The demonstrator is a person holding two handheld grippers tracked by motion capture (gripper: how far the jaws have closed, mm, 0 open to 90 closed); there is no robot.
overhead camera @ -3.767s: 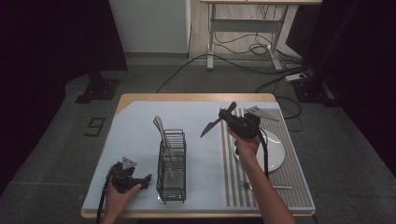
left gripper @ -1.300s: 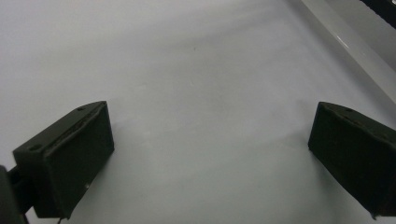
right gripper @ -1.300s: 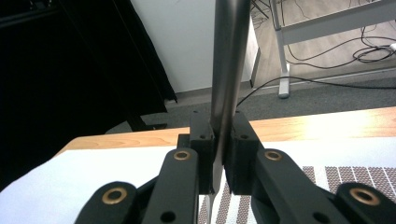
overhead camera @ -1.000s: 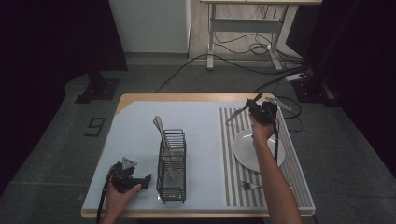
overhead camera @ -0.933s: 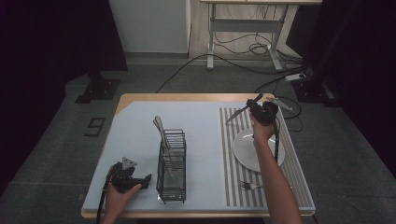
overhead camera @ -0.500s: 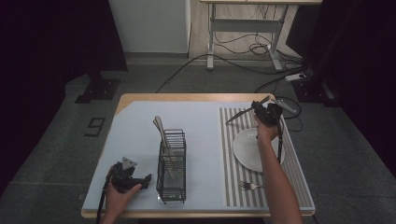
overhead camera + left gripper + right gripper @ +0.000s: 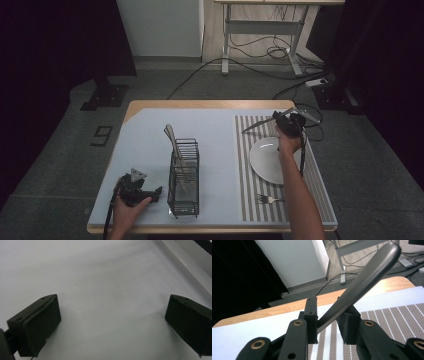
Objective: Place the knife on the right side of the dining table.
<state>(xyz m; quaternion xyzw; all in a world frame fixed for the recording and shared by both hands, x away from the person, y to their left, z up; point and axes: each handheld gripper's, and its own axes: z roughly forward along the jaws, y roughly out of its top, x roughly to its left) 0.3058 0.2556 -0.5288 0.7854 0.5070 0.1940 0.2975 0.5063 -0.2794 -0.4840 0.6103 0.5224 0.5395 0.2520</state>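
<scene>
The wooden bench (image 7: 150, 106) under its pale blue cloth reads as a place setting in the making: a striped woven placemat (image 7: 245, 165) carries a round white plate (image 7: 265, 162) with a small metal fork (image 7: 267, 199) near its front edge, and a black wire cutlery caddy (image 7: 183, 175) stands mid-bench. The right gripper (image 7: 280, 120), on an outstretched forearm over the mat's far end, is clamped on a long grey metal utensil (image 7: 362, 280), probably a knife, its handle slanting up and away. The left gripper (image 7: 142, 192) rests low at the near left corner, jaws wide apart and holding nothing.

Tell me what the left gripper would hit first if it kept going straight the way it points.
Probably the wire cutlery rack: in the high view the left gripper rests on the pale mat, open fingers aimed toward the rack's base. Depth is unclear; its own view shows bare mat ahead.
</scene>
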